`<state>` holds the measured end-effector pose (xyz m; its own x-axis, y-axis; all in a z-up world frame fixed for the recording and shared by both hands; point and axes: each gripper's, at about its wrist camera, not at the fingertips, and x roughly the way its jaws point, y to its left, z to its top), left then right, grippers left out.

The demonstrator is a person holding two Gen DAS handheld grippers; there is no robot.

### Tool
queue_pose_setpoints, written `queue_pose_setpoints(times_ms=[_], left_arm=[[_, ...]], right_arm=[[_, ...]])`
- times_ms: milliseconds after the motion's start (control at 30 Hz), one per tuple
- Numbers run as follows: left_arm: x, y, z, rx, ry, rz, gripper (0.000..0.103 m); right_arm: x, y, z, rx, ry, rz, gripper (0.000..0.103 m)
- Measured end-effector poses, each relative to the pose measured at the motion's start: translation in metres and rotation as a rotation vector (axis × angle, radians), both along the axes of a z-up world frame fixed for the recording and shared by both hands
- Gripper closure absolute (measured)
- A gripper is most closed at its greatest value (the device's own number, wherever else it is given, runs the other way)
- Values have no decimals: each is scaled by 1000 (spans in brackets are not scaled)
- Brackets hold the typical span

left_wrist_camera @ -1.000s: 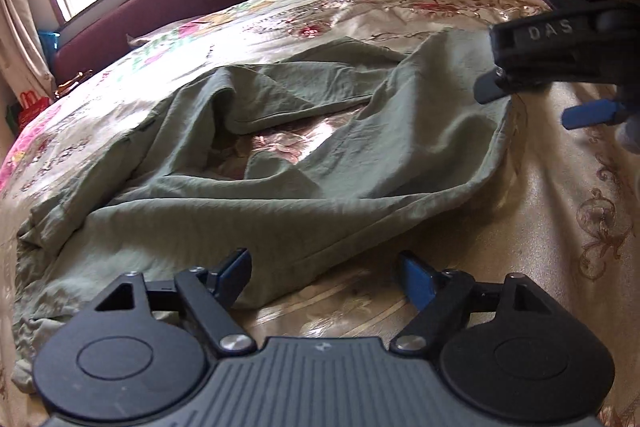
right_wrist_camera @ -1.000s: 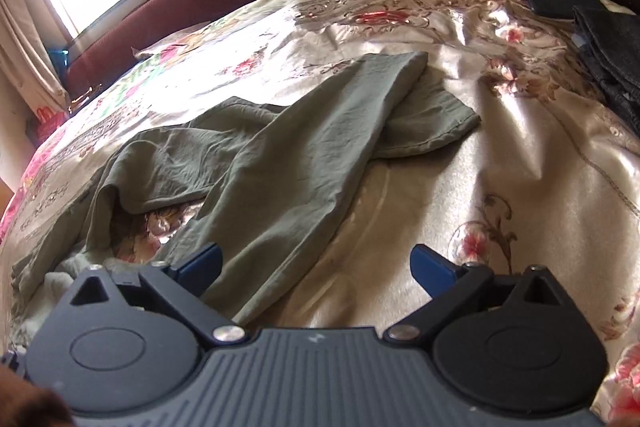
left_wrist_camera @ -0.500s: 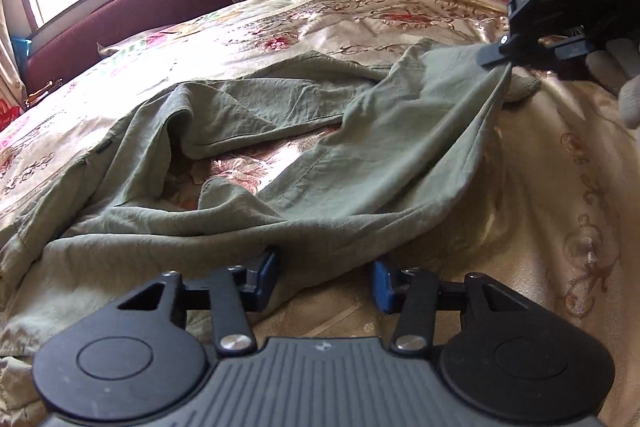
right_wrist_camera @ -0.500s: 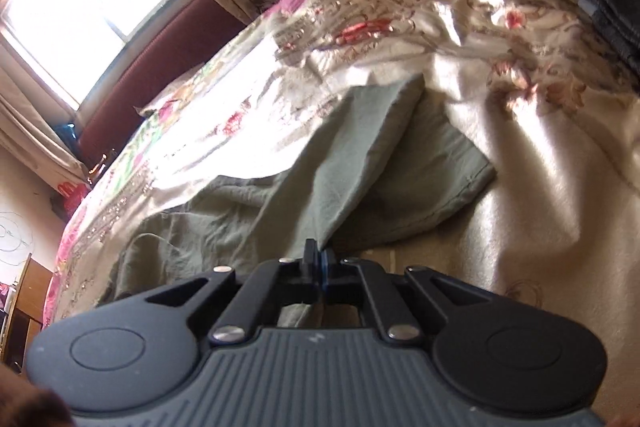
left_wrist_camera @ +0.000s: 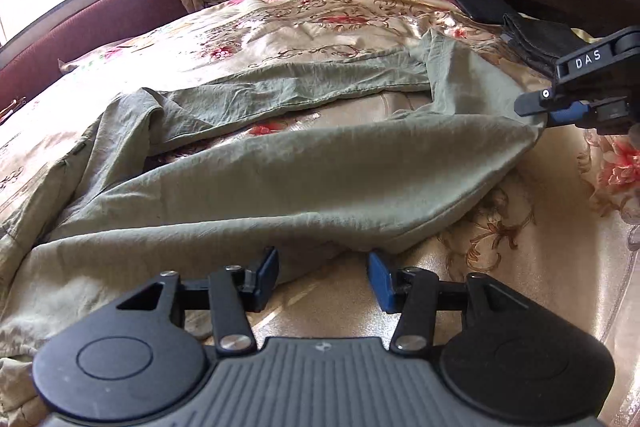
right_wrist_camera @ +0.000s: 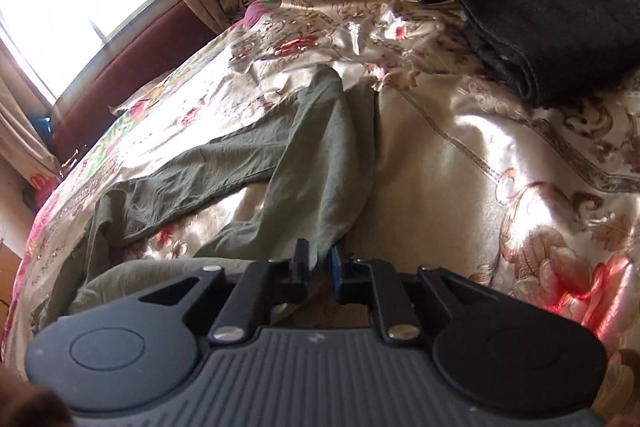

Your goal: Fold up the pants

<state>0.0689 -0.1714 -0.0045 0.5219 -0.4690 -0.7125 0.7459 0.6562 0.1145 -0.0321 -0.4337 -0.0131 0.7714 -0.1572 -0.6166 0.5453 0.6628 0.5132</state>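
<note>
Lying spread across floral bedspread (left_wrist_camera: pixel 328 27), olive pants (left_wrist_camera: pixel 288 179), legs splayed apart. Right hand-held gripper (right_wrist_camera: pixel 318 269) pinches hem of near leg, fabric caught between nearly closed fingers. Left hand-held gripper (left_wrist_camera: pixel 323 277) open, fingers apart at leg's near edge, gripping nothing. Dark folded garments (right_wrist_camera: pixel 552 27) stacked near headboard

- Pants (left_wrist_camera: pixel 280 183) lie spread on the bed (left_wrist_camera: pixel 540 267), one leg behind the other.
- Left tool (left_wrist_camera: pixel 323 273) sits at the near leg's front edge.
- Right tool (right_wrist_camera: pixel 318 267) sits at the hem, to the right.
- Folded dark garments (right_wrist_camera: pixel 560 39) lie behind, right of the pants.
</note>
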Motion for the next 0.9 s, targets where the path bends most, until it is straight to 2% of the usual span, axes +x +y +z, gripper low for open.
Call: queue_pose_setpoints(times_ms=[33, 67, 167, 233, 300, 500, 533, 633, 767, 833, 900], left_arm=[[2, -1, 2, 0, -1, 4, 40], [3, -3, 3, -5, 0, 8, 40], [7, -13, 8, -38, 9, 4, 40], [7, -22, 12, -49, 5, -11, 39], [5, -31, 15, -50, -4, -27, 39], [-4, -58, 33, -104, -34, -119, 37], [-5, -65, 34, -104, -42, -136, 33], [-8, -87, 28, -81, -53, -176, 31], [-8, -106, 15, -54, 11, -194, 31], [-9, -110, 12, -50, 12, -196, 31], [-10, -114, 8, -42, 15, -197, 31]], right_arm=[[1, -6, -2, 17, -21, -18, 62], [3, -13, -3, 29, -43, -33, 54], [12, -30, -7, 42, -66, -74, 53], [19, -44, -17, 140, -68, -81, 52], [23, -54, -32, 293, -113, -58, 52], [11, -46, -49, 481, -222, -8, 52], [8, -45, -49, 487, -241, -8, 52], [3, -54, -42, 397, -252, -74, 48], [12, -85, -50, 471, -307, -180, 48], [13, -93, -48, 451, -331, -216, 48], [20, -103, -45, 421, -313, -257, 48]])
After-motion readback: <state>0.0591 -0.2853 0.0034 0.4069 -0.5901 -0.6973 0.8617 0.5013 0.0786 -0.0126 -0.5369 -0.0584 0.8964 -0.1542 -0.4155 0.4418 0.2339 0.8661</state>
